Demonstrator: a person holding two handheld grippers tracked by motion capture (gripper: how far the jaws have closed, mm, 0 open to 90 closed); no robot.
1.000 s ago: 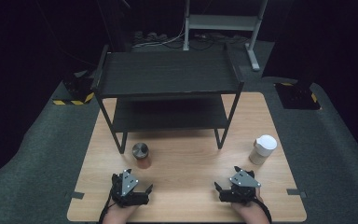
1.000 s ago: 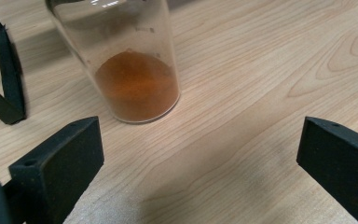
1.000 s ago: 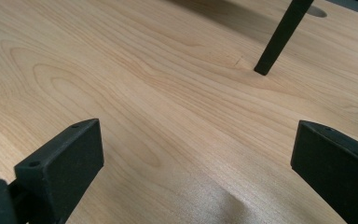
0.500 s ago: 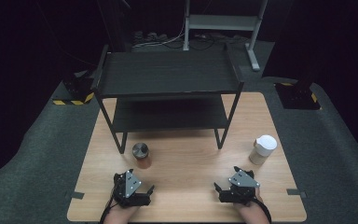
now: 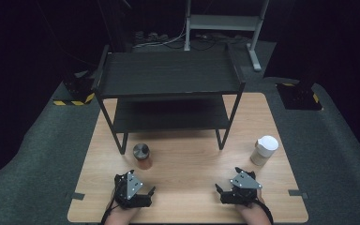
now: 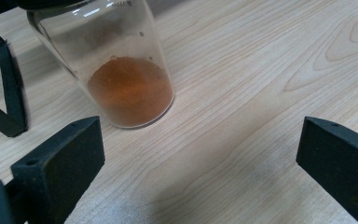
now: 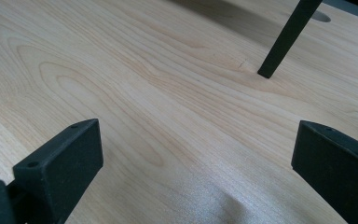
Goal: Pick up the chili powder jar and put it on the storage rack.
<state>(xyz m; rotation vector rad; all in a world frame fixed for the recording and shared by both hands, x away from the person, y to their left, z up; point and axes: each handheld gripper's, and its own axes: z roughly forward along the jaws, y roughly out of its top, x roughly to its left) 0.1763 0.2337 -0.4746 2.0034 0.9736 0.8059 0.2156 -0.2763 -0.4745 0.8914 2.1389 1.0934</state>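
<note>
A clear glass jar (image 5: 142,156) with a metal lid and orange-brown powder at its bottom stands on the wooden table (image 5: 187,159), just in front of the shelf's left front leg. In the left gripper view the jar (image 6: 121,74) stands close ahead, slightly left of the gap. My left gripper (image 5: 143,190) rests near the front edge, open, jaws wide apart and bare (image 6: 200,163). My right gripper (image 5: 226,186) sits at the front right, open as well, with bare wood between its jaws (image 7: 198,163). A white lidded cup (image 5: 264,150) stands at the right.
A black two-tier shelf (image 5: 168,75) occupies the back half of the table; one of its legs (image 7: 286,39) rises ahead of the right gripper. Grey carpet surrounds the table, with a metal stand (image 5: 225,21) behind.
The left gripper has shifted slightly. The right gripper, jar and cup have stayed where they were.
</note>
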